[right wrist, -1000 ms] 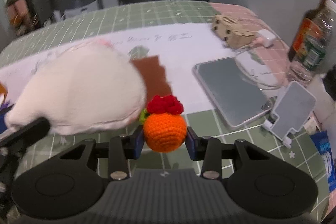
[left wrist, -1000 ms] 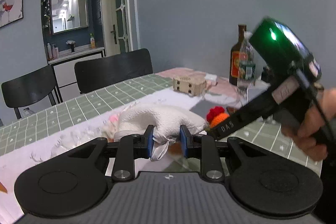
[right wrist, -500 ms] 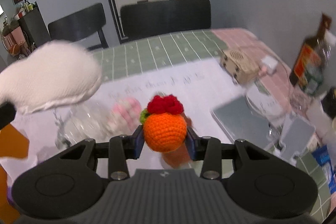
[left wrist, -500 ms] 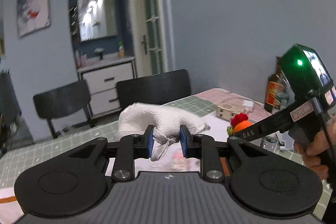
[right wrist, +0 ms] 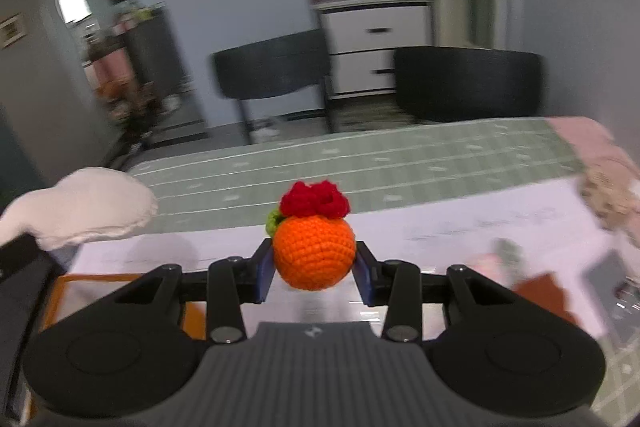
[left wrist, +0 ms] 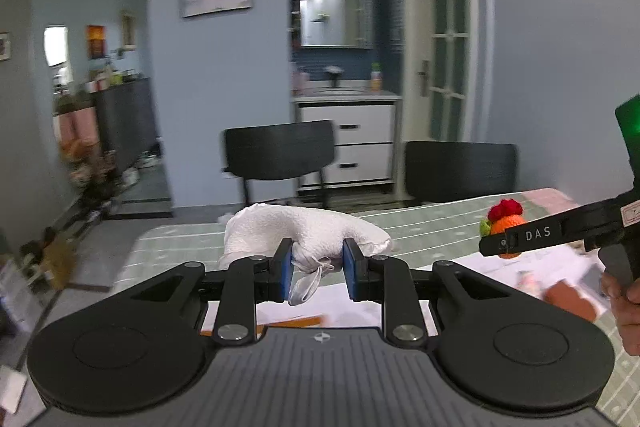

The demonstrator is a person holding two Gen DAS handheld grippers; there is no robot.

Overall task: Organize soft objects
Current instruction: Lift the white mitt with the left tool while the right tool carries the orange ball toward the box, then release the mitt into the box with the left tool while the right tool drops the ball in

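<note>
My left gripper (left wrist: pixel 316 273) is shut on a white plush toy (left wrist: pixel 296 231) and holds it in the air above the table. The toy also shows at the left of the right wrist view (right wrist: pixel 80 209). My right gripper (right wrist: pixel 315 273) is shut on an orange crocheted ball (right wrist: pixel 314 253) with a red top and a green leaf, held above the table. That ball and the right gripper's finger show at the right of the left wrist view (left wrist: pixel 505 223).
The table (right wrist: pixel 400 155) has a green checked cloth, a white paper sheet (right wrist: pixel 440 223) and an orange-edged item (right wrist: pixel 72 291) at the near left. Two black chairs (left wrist: pixel 280 151) stand at the far edge. Blurred objects lie at the table's right (right wrist: pixel 608 195).
Both grippers have risen and swung left with their toys still held. The view now faces the chairs and room; the bottles and wooden box have left the left wrist view.
</note>
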